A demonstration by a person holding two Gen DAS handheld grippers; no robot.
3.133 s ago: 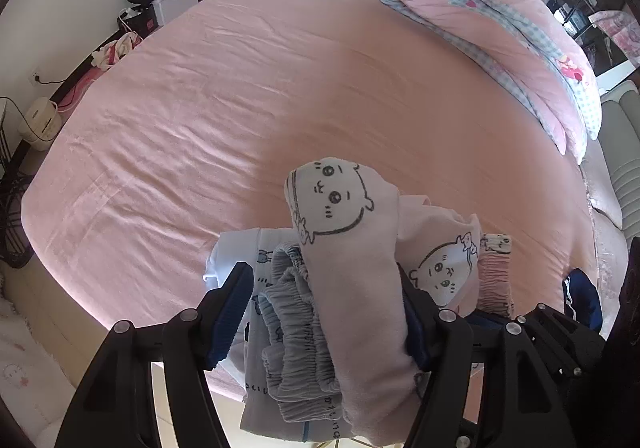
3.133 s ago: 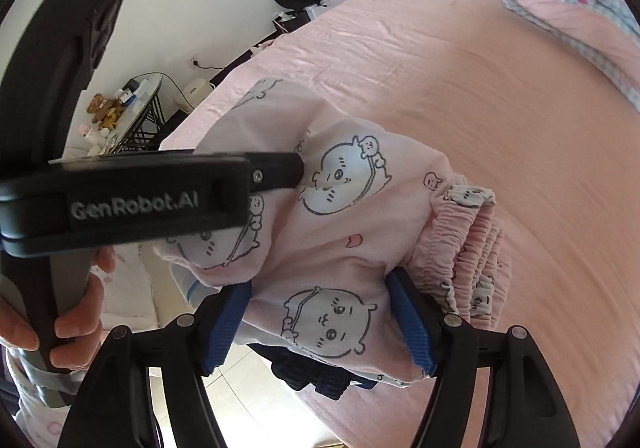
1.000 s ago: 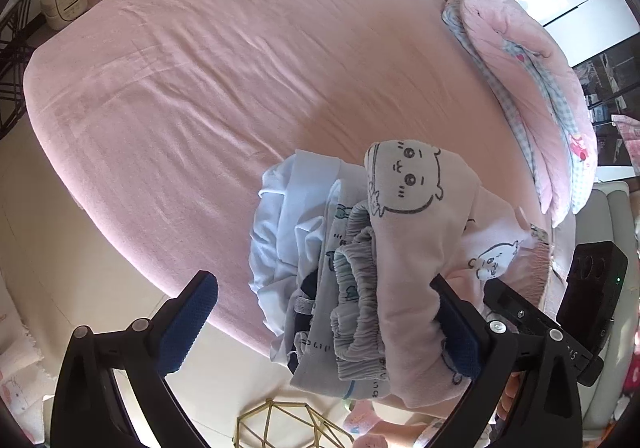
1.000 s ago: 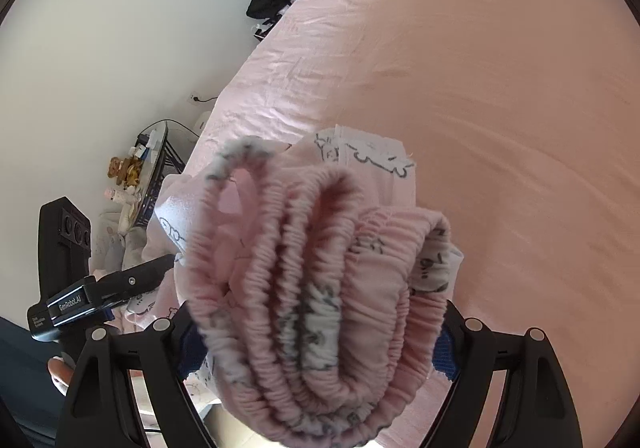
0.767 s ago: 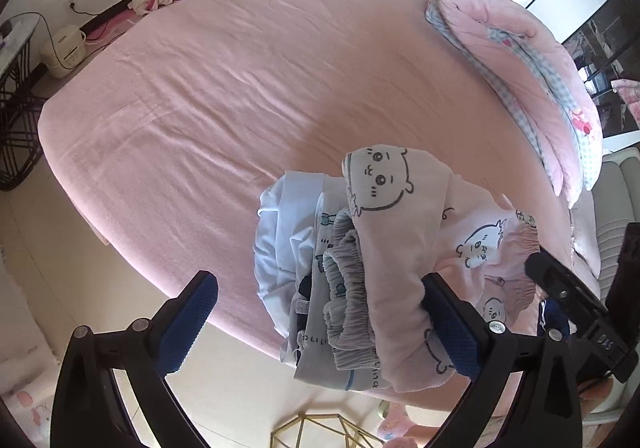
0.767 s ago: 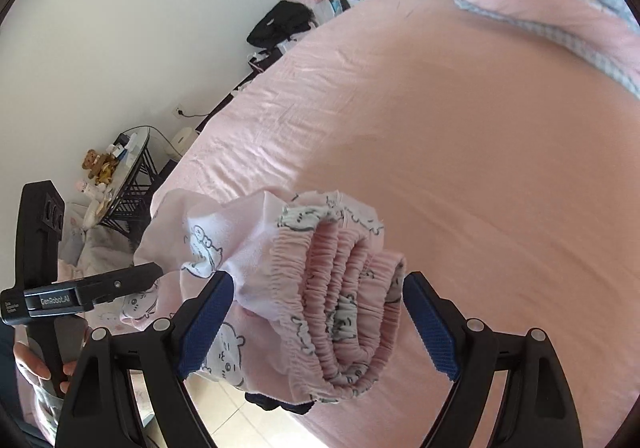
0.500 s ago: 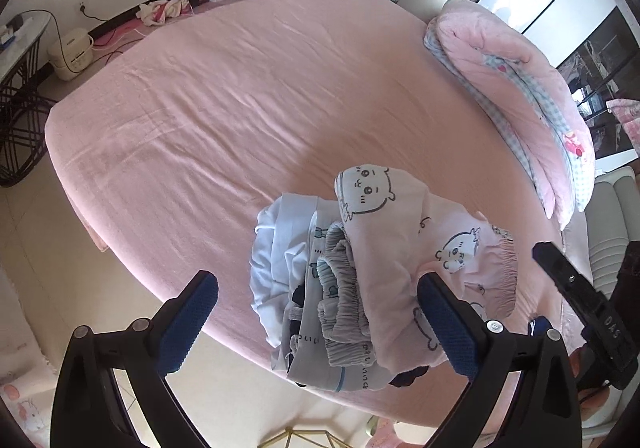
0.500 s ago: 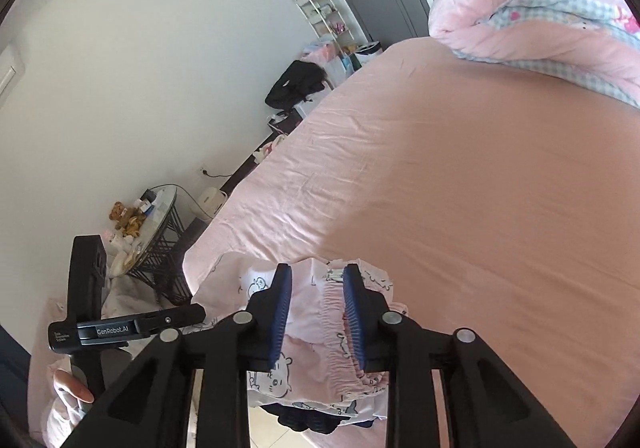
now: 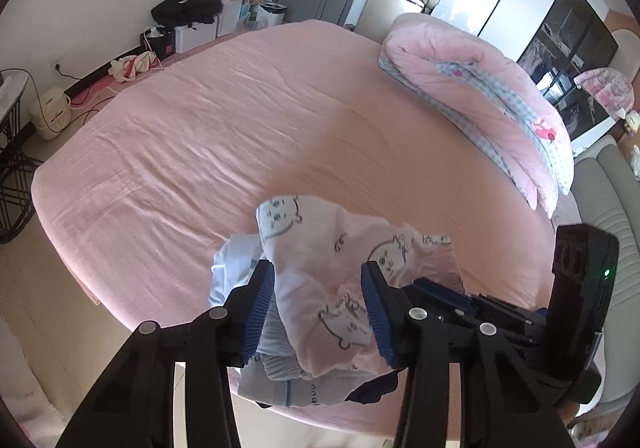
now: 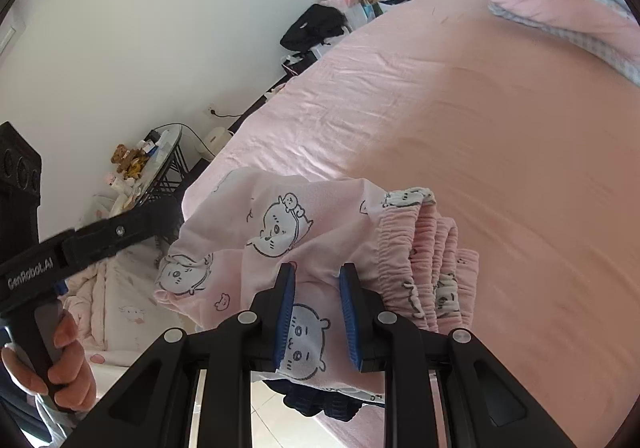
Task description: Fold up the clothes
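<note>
A pink pyjama garment (image 9: 328, 244) printed with cartoon animals lies on top of a pile of folded clothes (image 9: 228, 268) at the near edge of the pink bed (image 9: 240, 128). My left gripper (image 9: 316, 268) is closing its jaws on a fold of this garment, and the blue pads touch the fabric on both sides. In the right wrist view my right gripper (image 10: 318, 270) is shut on another fold of the same garment (image 10: 280, 216), just left of its gathered elastic waistband (image 10: 432, 272). Dark blue clothing (image 10: 320, 404) hangs below.
A rolled pink quilt (image 9: 480, 80) lies at the bed's far right. A black bag (image 9: 184, 4), boxes and a white appliance (image 9: 50, 116) stand by the wall on the left. A hand (image 10: 68, 356) holds the left gripper's handle. A side table (image 10: 160, 152) carries clutter.
Both sets of jaws came in from wide open onto the pink garment, the right first, the left just now. Both views have risen and tipped up, showing more of the room.
</note>
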